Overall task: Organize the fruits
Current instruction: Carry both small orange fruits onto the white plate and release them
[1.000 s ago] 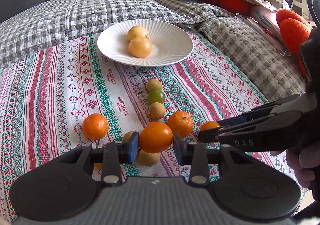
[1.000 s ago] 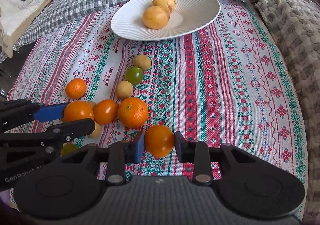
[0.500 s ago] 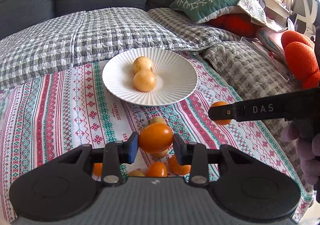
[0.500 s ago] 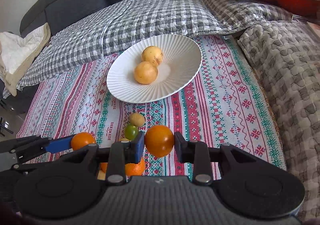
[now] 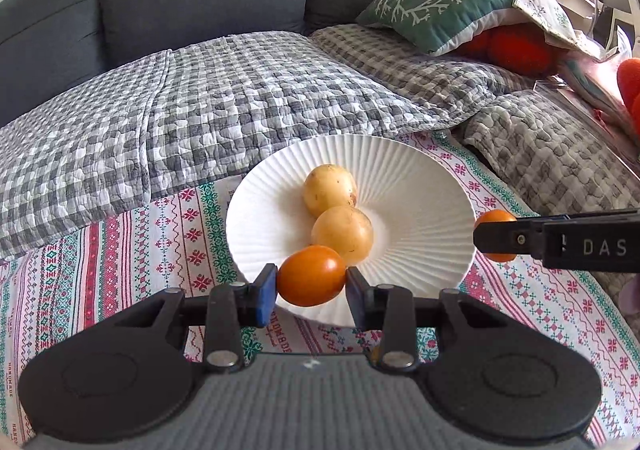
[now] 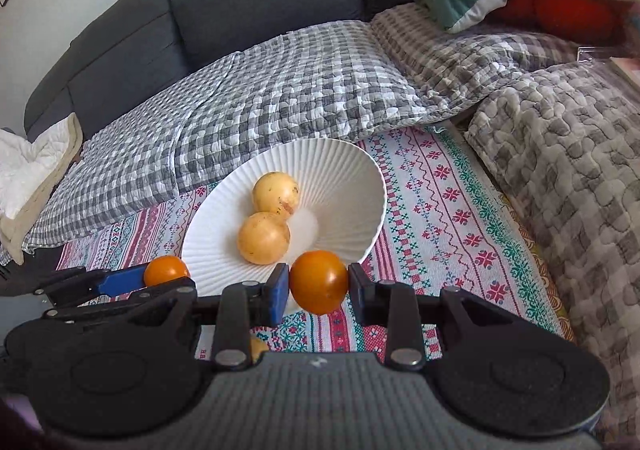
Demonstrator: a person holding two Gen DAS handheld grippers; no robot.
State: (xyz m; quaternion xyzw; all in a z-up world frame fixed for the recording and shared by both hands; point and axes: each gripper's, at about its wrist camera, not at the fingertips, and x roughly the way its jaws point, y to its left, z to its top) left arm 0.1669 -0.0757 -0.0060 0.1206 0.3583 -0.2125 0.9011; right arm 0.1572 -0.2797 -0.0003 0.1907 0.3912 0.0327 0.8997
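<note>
A patterned cloth (image 5: 168, 234) carries 1 white plate (image 5: 420, 185).

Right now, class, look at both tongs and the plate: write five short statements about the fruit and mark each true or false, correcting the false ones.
1. The left tongs are shut on an orange fruit. True.
2. The right tongs are open, with nothing between them. False: they grip an orange fruit too.
3. Two yellow fruits lie on the white plate. True.
4. The plate is square and blue. False: it is round, white and ribbed.
5. The plate rests on a patterned cloth with red and green stripes. True.
</note>
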